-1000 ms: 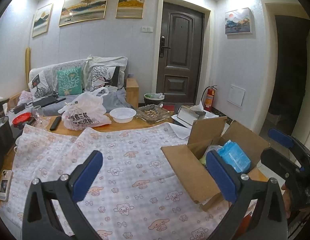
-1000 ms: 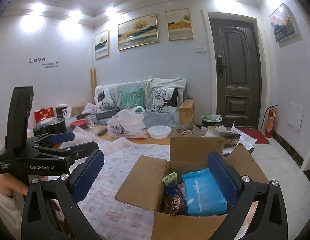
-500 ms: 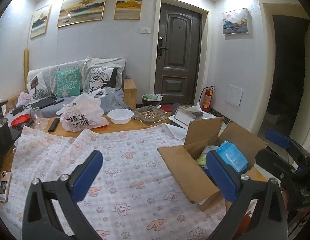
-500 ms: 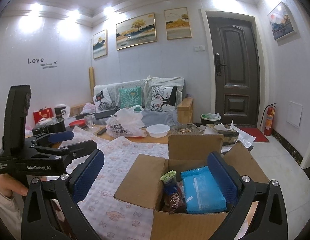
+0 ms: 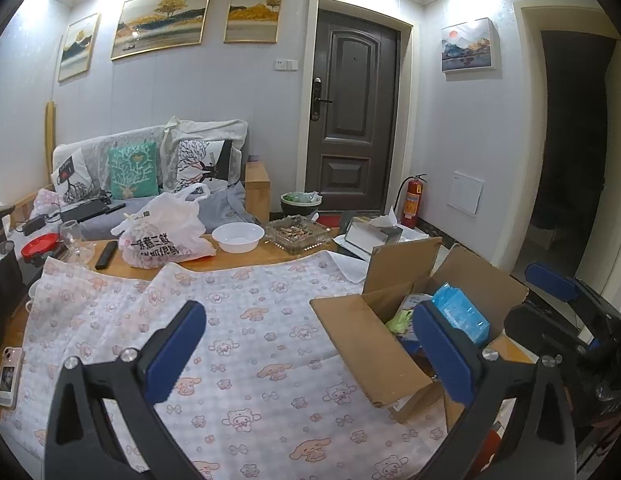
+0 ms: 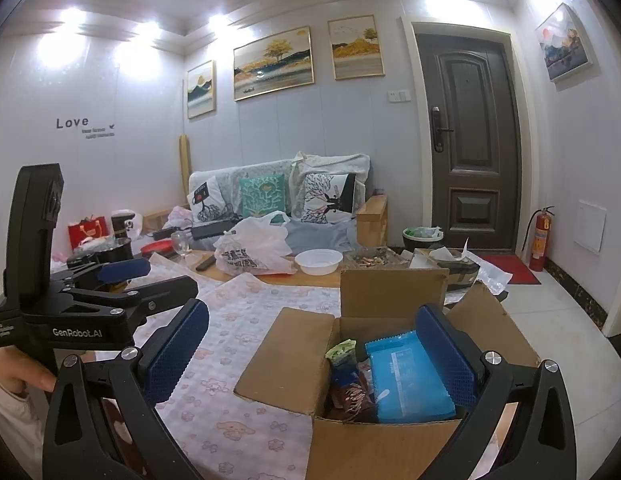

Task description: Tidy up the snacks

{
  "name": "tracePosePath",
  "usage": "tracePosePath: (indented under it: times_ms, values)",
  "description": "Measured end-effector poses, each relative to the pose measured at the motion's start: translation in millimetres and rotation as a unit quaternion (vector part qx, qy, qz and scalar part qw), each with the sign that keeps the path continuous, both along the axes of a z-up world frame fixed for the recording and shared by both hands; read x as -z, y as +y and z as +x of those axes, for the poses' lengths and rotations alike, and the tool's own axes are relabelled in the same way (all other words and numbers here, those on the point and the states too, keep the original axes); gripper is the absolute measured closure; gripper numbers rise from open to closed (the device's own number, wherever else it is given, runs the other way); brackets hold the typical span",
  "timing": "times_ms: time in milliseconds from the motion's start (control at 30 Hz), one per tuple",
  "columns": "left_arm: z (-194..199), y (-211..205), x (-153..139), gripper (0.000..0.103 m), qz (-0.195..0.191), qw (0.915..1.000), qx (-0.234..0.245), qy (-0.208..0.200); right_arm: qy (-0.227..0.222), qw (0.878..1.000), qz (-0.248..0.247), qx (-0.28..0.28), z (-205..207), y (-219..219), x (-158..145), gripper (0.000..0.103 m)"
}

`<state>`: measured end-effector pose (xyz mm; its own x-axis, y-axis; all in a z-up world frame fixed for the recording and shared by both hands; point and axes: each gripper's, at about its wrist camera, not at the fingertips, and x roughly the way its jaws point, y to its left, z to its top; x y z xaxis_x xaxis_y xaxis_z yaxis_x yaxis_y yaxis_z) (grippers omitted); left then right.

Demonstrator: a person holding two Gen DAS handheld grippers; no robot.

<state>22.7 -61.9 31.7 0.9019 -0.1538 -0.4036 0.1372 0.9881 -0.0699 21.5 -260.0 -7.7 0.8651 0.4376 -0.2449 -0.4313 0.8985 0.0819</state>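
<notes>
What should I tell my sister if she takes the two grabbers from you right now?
Left gripper: open, holding nothing, above the patterned tablecloth.
Right gripper: open, holding nothing, just above the open cardboard box.
Snacks: all still in the box. A blue packet lies on top at the right, a green packet and a dark packet at the left.
Done: flaps are open; nothing taken out yet.
Left: lift the snacks out one at a time, probably the blue packet first, and sort them on the cloth.
</notes>
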Motion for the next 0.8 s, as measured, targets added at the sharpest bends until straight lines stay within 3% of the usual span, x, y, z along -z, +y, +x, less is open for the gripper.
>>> tracePosePath:
  times_ms: [800]
  values:
    - [-5.3,0.6,-6.6,0.001,-0.013,0.9998,0.008,-0.009,0.002,1.000,0.002,-0.001,1.3,-1.4,-1.0,0.000]
